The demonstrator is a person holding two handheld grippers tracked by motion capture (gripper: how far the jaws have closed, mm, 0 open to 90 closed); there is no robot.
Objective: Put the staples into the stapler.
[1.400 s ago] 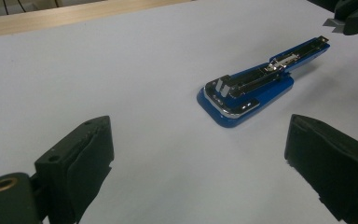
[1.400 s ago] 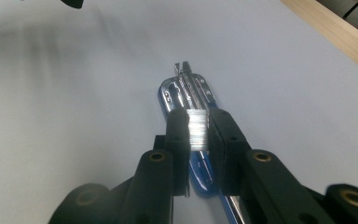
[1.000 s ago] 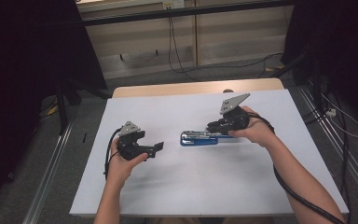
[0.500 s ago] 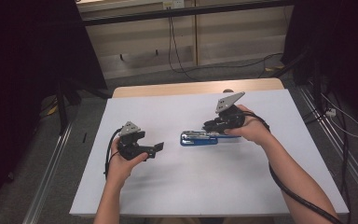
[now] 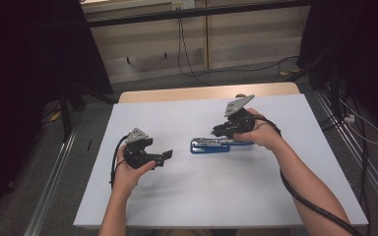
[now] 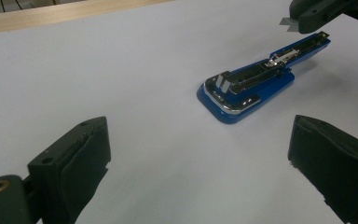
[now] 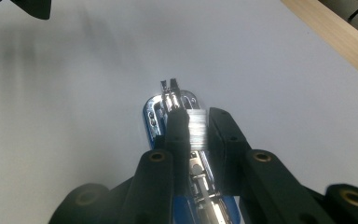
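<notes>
Right gripper [image 7: 196, 125], clamped on a strip of staples [image 7: 196, 127], has edged slightly lower over the opened blue stapler [image 5: 215, 144] lying mid-table, suggesting loading is imminent, while the left gripper [image 5: 166, 156] remains open and idle nearby.

Stapler [image 5: 215, 145] bright blue, plain, with shiny silver metal channel on top
Staple strip [image 7: 196, 127] between right claw [image 7: 197, 128] jaws pale silver-white, fine ribbed pattern
Both claws black; left claw [image 5: 166, 156] has grey three-cornered plate, brass-colour screw rings
Desk [image 5: 187, 196] cover plain white, no pattern; far edge light wood
Cables black
</notes>
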